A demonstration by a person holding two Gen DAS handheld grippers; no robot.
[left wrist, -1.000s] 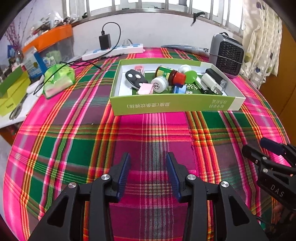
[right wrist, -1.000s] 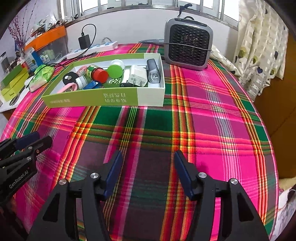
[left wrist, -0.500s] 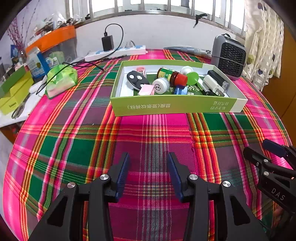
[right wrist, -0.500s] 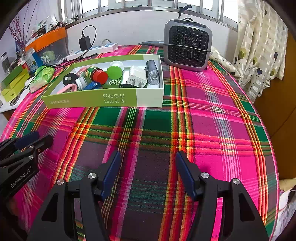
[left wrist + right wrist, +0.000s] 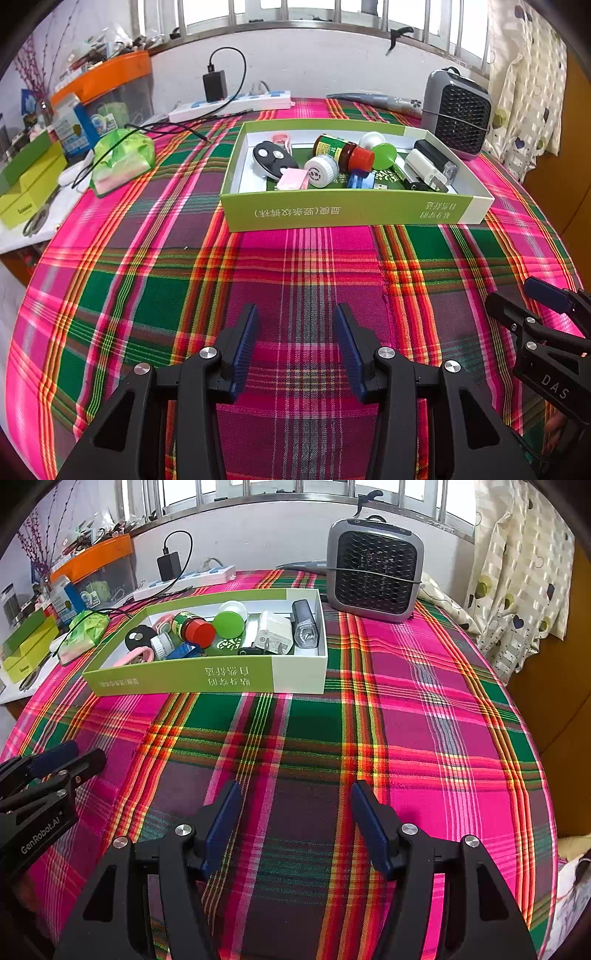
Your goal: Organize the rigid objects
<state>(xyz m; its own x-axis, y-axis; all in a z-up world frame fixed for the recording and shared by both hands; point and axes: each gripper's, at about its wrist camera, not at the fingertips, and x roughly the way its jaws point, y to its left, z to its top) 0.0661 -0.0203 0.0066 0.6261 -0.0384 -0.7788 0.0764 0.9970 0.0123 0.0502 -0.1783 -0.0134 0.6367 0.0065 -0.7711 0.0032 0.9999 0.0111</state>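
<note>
A green and white cardboard box [image 5: 347, 214] [image 5: 207, 679] stands on the plaid cloth at the far middle. It holds several small objects: a black remote [image 5: 271, 158], a red-capped bottle [image 5: 347, 153] [image 5: 194, 627], a white jar [image 5: 321, 170], a green ball [image 5: 384, 157] [image 5: 229, 624], a white charger [image 5: 424, 170] [image 5: 273, 635] and a black torch [image 5: 304, 627]. My left gripper [image 5: 295, 332] is open and empty over the near cloth. My right gripper [image 5: 295, 812] is open and empty, to the right of the left one.
A grey fan heater [image 5: 458, 110] [image 5: 373, 568] stands behind the box on the right. A power strip with a black adapter [image 5: 229, 103], a green bag [image 5: 122, 162], yellow-green boxes [image 5: 26, 184] and scissors [image 5: 37, 221] lie at the left. A curtain [image 5: 517, 572] hangs right.
Both grippers have drawn back and risen slightly from the box; both stay open and empty. Nothing on the table has moved.
</note>
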